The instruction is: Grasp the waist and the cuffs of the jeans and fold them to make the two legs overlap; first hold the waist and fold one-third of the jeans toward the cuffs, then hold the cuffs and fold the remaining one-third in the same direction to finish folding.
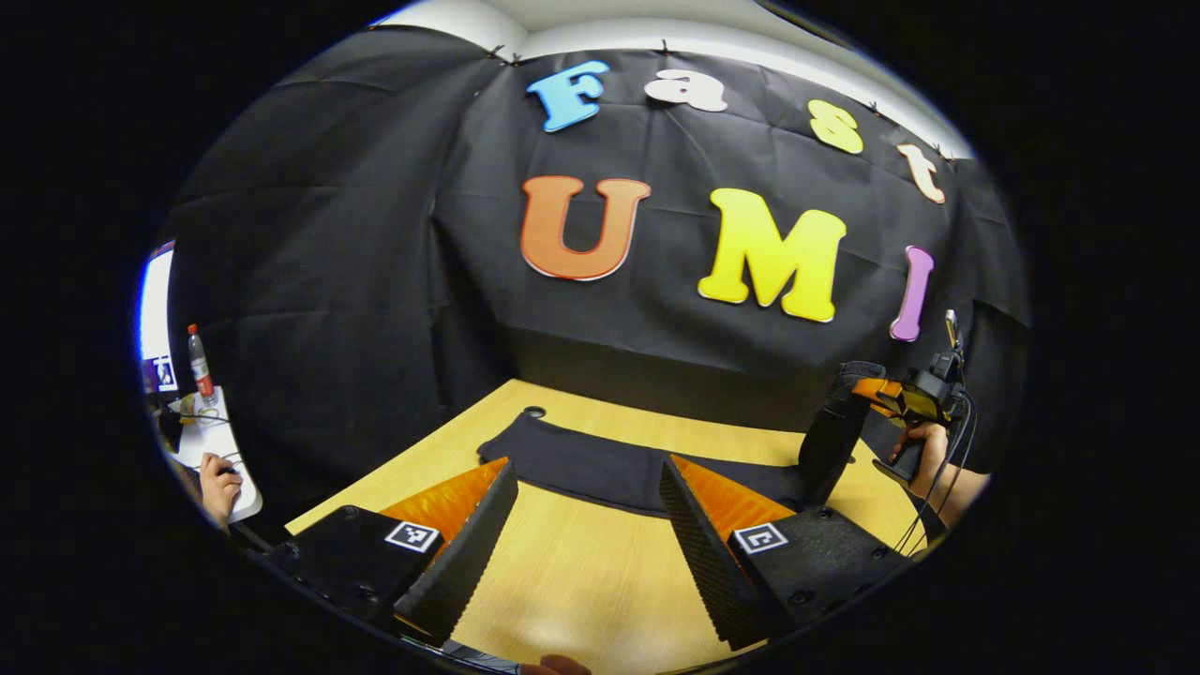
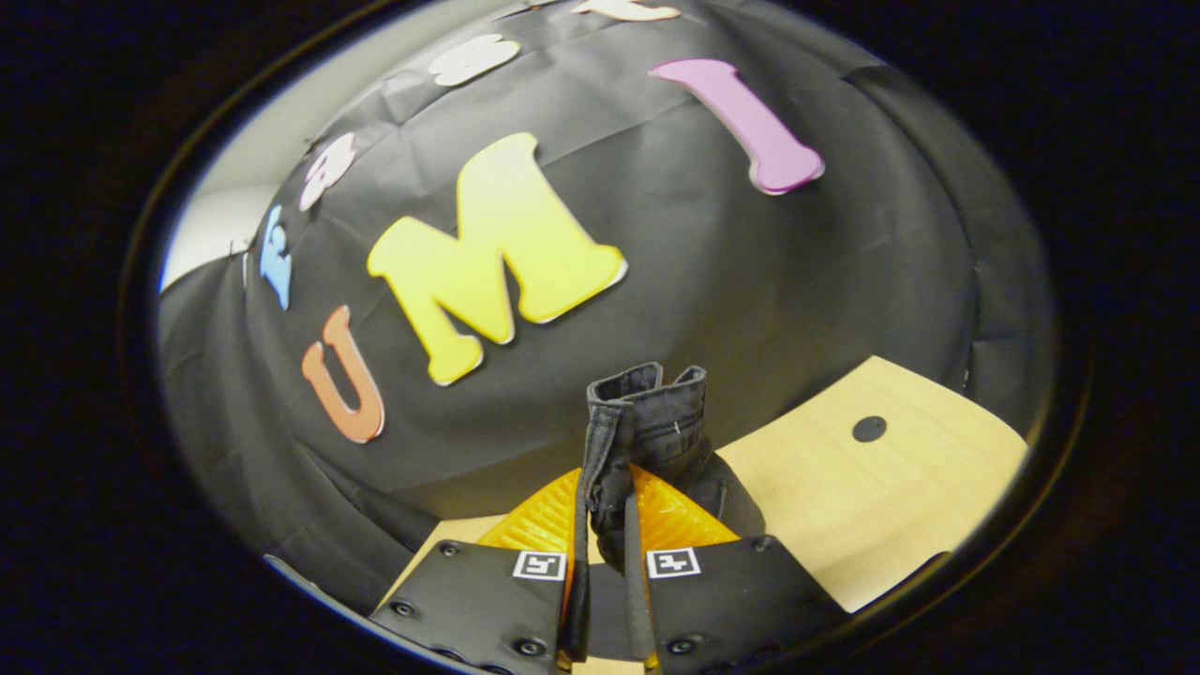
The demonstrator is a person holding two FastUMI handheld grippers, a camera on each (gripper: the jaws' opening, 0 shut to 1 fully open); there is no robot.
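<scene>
Dark jeans (image 1: pixel 600 464) lie stretched across the wooden table (image 1: pixel 581 572) in the left gripper view. My left gripper (image 1: pixel 586 492) hovers just in front of them, fingers wide open with nothing between. At the right of that view the other gripper (image 1: pixel 900 403), held by a hand (image 1: pixel 928 450), lifts one end of the jeans (image 1: pixel 830 436) off the table. In the right gripper view my right gripper (image 2: pixel 605 525) is shut on a bunched end of the jeans (image 2: pixel 647 412), which sticks up between its fingers.
A round hole (image 2: pixel 869 428) marks the table in the right gripper view, and another hole (image 1: pixel 534 412) sits by the jeans' far left end. At far left stand a bottle (image 1: pixel 198 361), a white side surface (image 1: pixel 211 441) and a person's hand (image 1: pixel 220 483).
</scene>
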